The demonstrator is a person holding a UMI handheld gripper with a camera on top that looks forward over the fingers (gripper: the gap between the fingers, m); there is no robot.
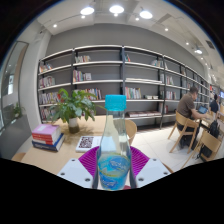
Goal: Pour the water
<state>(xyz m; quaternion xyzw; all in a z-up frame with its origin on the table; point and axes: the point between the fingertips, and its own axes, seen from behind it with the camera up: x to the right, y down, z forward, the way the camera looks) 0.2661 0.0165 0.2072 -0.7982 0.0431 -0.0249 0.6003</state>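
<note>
Several long bookshelves [110, 75] filled the far wall, with people seated at tables off to one side [190, 105]. Nearer me, the wooden surface [50, 155] carried a leafy potted plant [72, 105] and a stack of books [46, 136]. I had my claw [113, 170] closed on a clear water bottle [114, 150] with a blue cap, upright between the fingers, both pink pads [139, 161] pressing its sides.

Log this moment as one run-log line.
stage: bottle held | claw: shut on water bottle | bottle: upright, cap on | beyond: table, potted plant
</note>
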